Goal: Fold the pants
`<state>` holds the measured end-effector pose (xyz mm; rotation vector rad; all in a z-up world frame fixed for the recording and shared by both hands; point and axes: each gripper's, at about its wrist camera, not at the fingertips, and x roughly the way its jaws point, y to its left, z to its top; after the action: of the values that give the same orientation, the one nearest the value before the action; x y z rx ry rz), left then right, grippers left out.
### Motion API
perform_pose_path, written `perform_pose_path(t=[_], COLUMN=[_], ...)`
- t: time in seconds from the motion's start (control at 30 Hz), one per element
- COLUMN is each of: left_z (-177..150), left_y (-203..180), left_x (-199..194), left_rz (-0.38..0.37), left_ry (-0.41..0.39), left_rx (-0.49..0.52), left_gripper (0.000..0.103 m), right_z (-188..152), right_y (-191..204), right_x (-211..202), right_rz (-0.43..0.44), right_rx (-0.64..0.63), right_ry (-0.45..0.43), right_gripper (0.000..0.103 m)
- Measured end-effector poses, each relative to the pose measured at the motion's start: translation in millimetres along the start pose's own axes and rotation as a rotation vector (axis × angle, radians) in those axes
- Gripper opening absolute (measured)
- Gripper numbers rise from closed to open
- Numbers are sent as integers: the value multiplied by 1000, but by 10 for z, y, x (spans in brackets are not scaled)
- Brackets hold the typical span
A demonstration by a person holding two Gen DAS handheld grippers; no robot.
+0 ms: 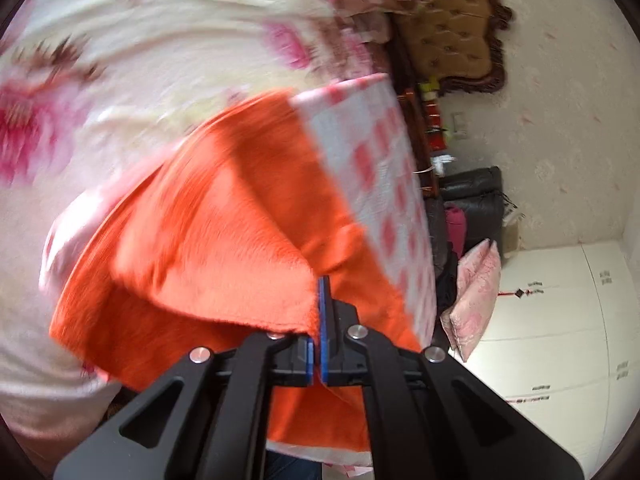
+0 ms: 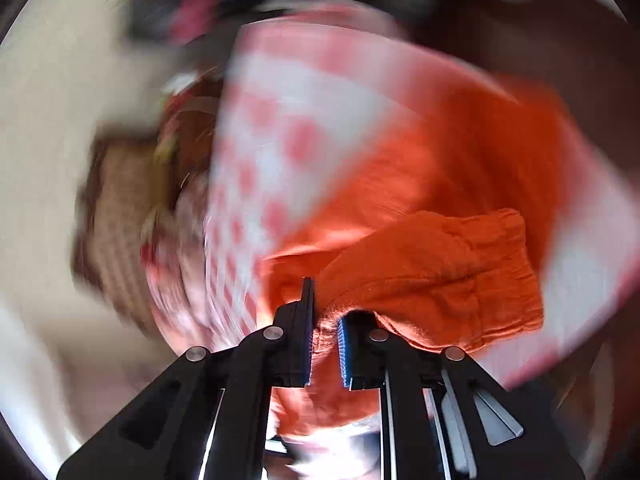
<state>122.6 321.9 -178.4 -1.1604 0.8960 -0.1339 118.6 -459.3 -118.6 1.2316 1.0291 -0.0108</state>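
Left claw (image 1: pixel 319 320): blue pads pressed together on an edge of the orange pants (image 1: pixel 224 232), grasping the cloth, which folds over just ahead of the fingertips. The pants lie across a pink-and-white checked cloth (image 1: pixel 380 184) on a bed with a floral cover (image 1: pixel 120 60); their far edges are smeared by motion blur. Right claw (image 2: pixel 325 316): pads stand slightly apart with a bunched orange pants (image 2: pixel 440 264) edge between them, gripping it; the right fingertip is buried under the fabric. A gathered band shows at the right end of the lifted fold. The right wrist view is heavily blurred, so the checked cloth (image 2: pixel 288 120) and surroundings cannot be made out clearly.
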Motion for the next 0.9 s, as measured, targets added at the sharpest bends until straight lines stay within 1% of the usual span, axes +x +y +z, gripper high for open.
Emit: perform_pose_path(t=[0.03, 0.07, 0.1, 0.13, 0.17, 0.2, 0.23, 0.27, 0.3, 0.33, 0.37, 0.43, 0.5, 0.57, 0.6, 0.63, 0.67, 0.7, 0.73, 0.77, 0.8, 0.9], left_z=[55, 93, 104, 78, 30, -14, -63, -101, -151, -206, -243, -298, -327, -335, -343, -354, -354, -360, -371, -374, -374, -374], left_y=[-166, -322, -453, -544, -553, -500, -376, -292, -198, -84, 10, 181, 287, 362, 372, 382, 395, 414, 421, 432, 456, 481], left_x=[-69, -141, -206, -259, -290, -308, -312, -305, -297, -268, -244, -177, -143, -146, -148, -149, -150, -151, -156, -159, -161, -128], left_rz=[-17, -35, -45, -48, -35, -19, -12, -1, 23, 37, 44, 73, 92, 81, 79, 80, 83, 86, 86, 83, 80, 81], left_ry=[-21, -41, -54, -54, -46, -34, -8, 9, 23, 51, 69, 94, 89, 79, 76, 75, 76, 77, 76, 75, 75, 82], left_rx=[34, 69, 104, 138, 153, 152, 144, 144, 149, 146, 140, 118, 93, 63, 60, 60, 59, 57, 54, 49, 44, 32], left_gripper=[1, 1, 1, 1, 1, 1, 1, 1, 1, 1, 1, 1, 1, 1, 1, 1, 1, 1, 1, 1, 1, 1], right_z=[47, 48, -21, -254, -367, -403, -398, -414, -434, -436, -429, -469, -503, -525, -490, -497, -464, -426, -424, -388, -321, -132], right_y=[401, 662, 974, 1246, 1277, 1190, 988, 705, 444, 251, -35, -407, -557, -660, -685, -754, -785, -810, -842, -848, -829, -780], right_x=[-126, -220, -377, -562, -560, -505, -416, -292, -196, -140, -70, -23, -10, -18, -11, -34, -50, -84, -147, -200, -257, -314], right_rz=[23, 53, 64, -9, -68, -84, -71, -112, -167, -193, -198, -179, -154, -143, -131, -121, -120, -124, -128, -144, -143, -144], right_rx=[-187, -324, -531, -796, -883, -883, -828, -780, -736, -686, -604, -499, -460, -418, -391, -365, -336, -314, -301, -283, -274, -262], right_ry=[-34, -68, -160, -334, -371, -330, -255, -201, -169, -146, -106, -68, -58, -57, -54, -49, -47, -51, -58, -88, -130, -148], right_gripper=[13, 13, 12, 12, 12, 12, 12, 12, 12, 12, 12, 12, 13, 18, 22, 28, 30, 42, 62, 68, 71, 71])
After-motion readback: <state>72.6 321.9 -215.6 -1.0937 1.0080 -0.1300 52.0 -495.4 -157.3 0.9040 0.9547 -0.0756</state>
